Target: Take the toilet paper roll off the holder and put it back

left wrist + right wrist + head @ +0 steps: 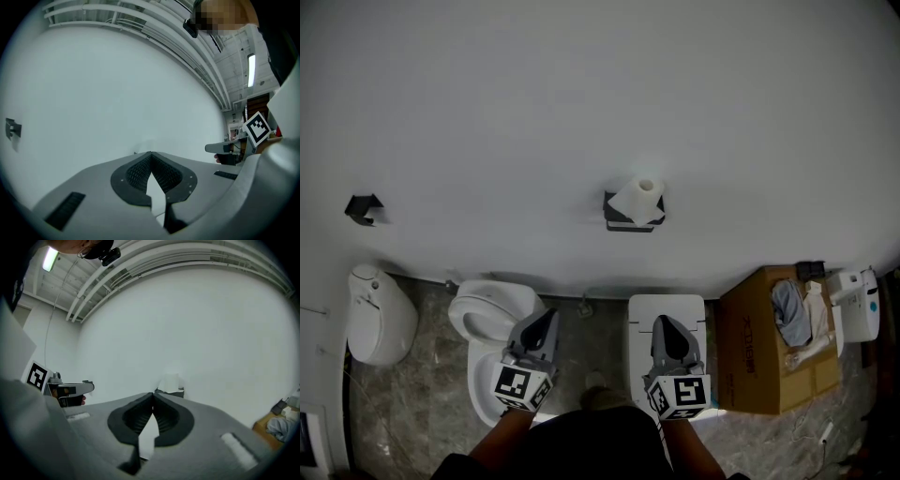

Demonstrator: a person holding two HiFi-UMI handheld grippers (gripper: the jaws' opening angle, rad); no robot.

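The white toilet paper roll (639, 198) sits on a black holder (631, 223) fixed to the white wall, straight ahead of me. In the right gripper view the roll (169, 381) shows just above the jaw tips, still some way off. My left gripper (546, 320) and right gripper (665, 324) are held low and side by side, well short of the wall. The left gripper (150, 153) is shut with nothing in it, its jaws touching at the tips. My right gripper (153, 393) is likewise shut and holds nothing.
A white toilet bowl (485, 315) lies below the left gripper, and a white rectangular fixture (667, 307) below the right one. A cardboard box (762, 354) with cloth in it stands at the right. A white bin (378, 322) and a black wall bracket (364, 208) are at the left.
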